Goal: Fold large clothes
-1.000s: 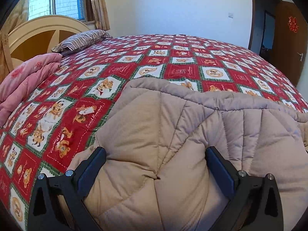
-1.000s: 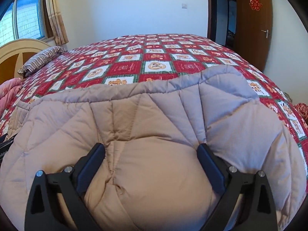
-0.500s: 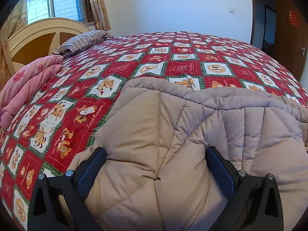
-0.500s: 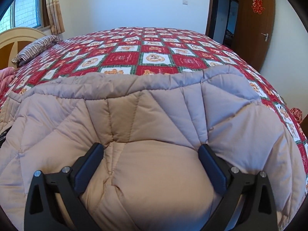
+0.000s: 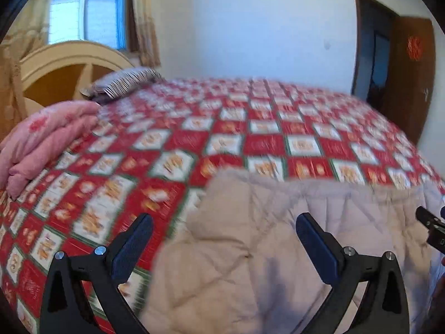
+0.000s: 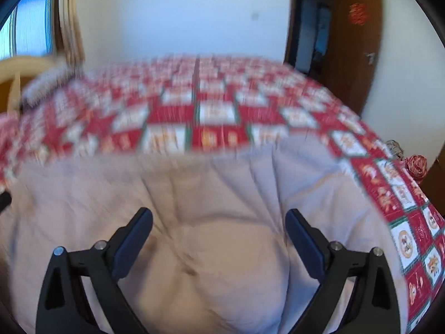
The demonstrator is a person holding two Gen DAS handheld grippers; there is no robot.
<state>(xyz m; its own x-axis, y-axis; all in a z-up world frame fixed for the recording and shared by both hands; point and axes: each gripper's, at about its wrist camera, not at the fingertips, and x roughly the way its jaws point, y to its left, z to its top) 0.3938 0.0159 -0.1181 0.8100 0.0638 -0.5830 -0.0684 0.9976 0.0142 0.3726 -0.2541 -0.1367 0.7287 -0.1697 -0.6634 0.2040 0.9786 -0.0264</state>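
Observation:
A beige quilted puffer coat [image 5: 264, 236] lies folded on the near part of the bed, seen too in the right wrist view [image 6: 222, 194]. My left gripper [image 5: 224, 239] is open above the coat's left edge; its left finger [image 5: 133, 245] hangs over the bedspread and its right finger over the coat. My right gripper [image 6: 219, 233] is open above the coat's right half, with nothing between its fingers. Part of the right gripper [image 5: 431, 228] shows at the right edge of the left wrist view. Both views are blurred by motion.
A red patchwork bedspread [image 5: 264, 139] covers the bed. A folded pink quilt [image 5: 47, 139] and a striped pillow [image 5: 125, 82] lie at the left by the cream headboard [image 5: 64, 66]. A brown door [image 5: 408, 78] stands at the far right.
Both grippers have pulled back and up from the coat, still open. The left one has shifted left, so its left finger now hangs over the bedspread.

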